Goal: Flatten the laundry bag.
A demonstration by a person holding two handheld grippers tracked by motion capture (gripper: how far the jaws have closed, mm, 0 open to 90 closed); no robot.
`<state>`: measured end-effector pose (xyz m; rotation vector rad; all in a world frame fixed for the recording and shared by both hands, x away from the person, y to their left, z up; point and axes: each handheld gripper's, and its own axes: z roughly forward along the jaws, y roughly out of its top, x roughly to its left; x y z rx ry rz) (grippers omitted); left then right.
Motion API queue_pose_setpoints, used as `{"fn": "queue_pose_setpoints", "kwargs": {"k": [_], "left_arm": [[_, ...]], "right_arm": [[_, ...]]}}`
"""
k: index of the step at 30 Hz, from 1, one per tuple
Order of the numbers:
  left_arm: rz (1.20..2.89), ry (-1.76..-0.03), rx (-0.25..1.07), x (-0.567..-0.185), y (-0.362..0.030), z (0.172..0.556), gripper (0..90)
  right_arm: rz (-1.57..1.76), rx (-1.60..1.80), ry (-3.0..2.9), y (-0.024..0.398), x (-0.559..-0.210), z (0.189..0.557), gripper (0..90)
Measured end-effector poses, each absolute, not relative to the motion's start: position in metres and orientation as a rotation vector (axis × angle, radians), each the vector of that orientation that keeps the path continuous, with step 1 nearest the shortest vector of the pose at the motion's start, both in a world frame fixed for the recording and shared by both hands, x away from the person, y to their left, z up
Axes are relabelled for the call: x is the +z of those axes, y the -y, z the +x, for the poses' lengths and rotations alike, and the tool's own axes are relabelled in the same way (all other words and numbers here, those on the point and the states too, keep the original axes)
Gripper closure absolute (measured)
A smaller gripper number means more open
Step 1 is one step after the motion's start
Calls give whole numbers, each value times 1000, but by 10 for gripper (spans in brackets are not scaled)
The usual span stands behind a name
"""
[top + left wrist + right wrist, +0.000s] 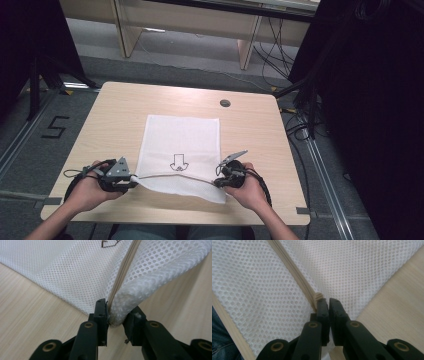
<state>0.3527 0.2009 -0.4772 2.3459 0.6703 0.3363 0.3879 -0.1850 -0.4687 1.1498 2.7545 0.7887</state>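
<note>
Mesh laundry bag (179, 150), white and flat, lies in the middle of the pale wooden table (115, 107) in the high view, its near edge running between the two hands, with a small dark printed mark (178, 163) on its cloth and a beige zipper (170, 176) running across it near the person's side. The left gripper (134, 181) sits at the bag's near left corner and the right gripper (218, 182) at the zipper's right end, both held low over the table by hands coming in from the bottom edge; a round dark grommet (225, 103) is set in the tabletop well beyond the bag. In the left gripper view, the bag's corner (117, 315) bulges up between the two black jaws, the zipper (122, 277) running away from them; the jaws stand partly apart with the bunched mesh filling the gap and touching both pads, so they hold that corner, though how firmly I cannot tell. In the right gripper view, the jaws are drawn nearly together, with a narrow slit left between them, right at the zipper's end (319, 296), whose beige tab pokes up just beside the left jaw tip; whether the tab itself is pinched I cannot tell. Mesh (352, 267) spreads on both sides of the zipper line, bare table (402, 312) at the right.
</note>
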Motion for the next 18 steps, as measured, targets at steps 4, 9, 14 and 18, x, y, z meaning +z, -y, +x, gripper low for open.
{"fn": "queue_pose_setpoints", "kwargs": {"k": [4,9,14,18], "left_arm": [[2322,-687,302,-470,-206,349,636],[2302,-689,268,-460,-217,349,545],[2284,-709,283,-447,-232,349,519],[2236,-744,311,-435,-239,349,538]], "right_arm": [[1149,771,-2767,185,-473,387,868],[1163,749,-2788,183,-478,386,867],[1169,747,-2799,182,-480,386,866],[1176,737,-2805,182,-482,386,864]]}}
